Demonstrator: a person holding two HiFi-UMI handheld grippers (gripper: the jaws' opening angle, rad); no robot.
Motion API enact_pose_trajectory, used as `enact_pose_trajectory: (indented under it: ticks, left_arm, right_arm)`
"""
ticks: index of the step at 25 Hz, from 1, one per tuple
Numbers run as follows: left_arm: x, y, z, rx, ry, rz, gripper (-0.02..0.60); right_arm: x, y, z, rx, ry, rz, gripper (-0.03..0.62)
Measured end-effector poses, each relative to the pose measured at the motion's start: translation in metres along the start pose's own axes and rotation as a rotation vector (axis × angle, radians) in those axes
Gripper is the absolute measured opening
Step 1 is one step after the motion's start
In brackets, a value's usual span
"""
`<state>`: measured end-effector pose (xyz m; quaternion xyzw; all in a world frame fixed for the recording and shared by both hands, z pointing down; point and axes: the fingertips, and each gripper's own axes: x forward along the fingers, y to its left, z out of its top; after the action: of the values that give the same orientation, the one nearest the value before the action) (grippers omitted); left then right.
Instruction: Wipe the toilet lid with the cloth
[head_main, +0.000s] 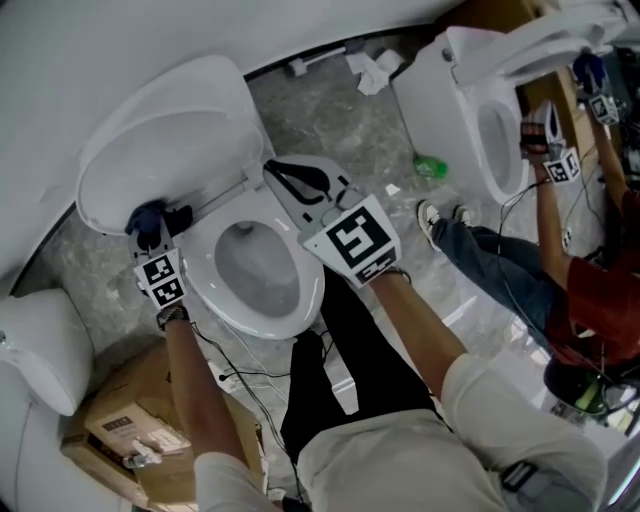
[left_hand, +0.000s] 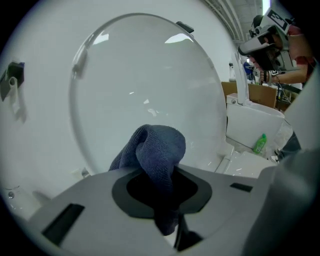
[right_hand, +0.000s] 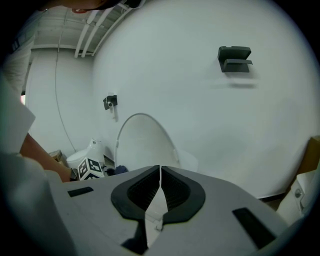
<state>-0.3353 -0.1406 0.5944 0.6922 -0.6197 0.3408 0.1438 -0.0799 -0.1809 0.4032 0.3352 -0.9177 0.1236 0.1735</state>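
Your left gripper (head_main: 153, 232) clamped the blue cloth (left_hand: 156, 149) near the raised toilet lid (head_main: 170, 140). Your right gripper (right_hand: 160, 187) was clenched shut, holding nothing.

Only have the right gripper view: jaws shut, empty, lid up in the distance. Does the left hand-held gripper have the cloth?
Observer: Yes. The left hand-held gripper is shut on a blue cloth.
Operator: Where on the lid?
Observer: The head view puts the cloth low on the raised toilet lid, towards its left side. I can't tell if it is touching.
Operator: Seat?
Observer: The seat is down on the bowl.
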Motion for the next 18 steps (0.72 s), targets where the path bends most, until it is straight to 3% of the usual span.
enact_pose_trajectory:
  ticks: [9,18]
  left_arm:
    - [-0.050,0.002,0.065,-0.001,-0.151,-0.020,0.057]
    - [-0.114,-0.031,0.113,-0.084,-0.255,-0.075,0.057]
  right_arm:
    - [-0.003,0.001,0.038,-0.036,-0.020,0.008,0.030]
    - [0.005,0.003,0.055,-0.054,-0.030,0.052,0.031]
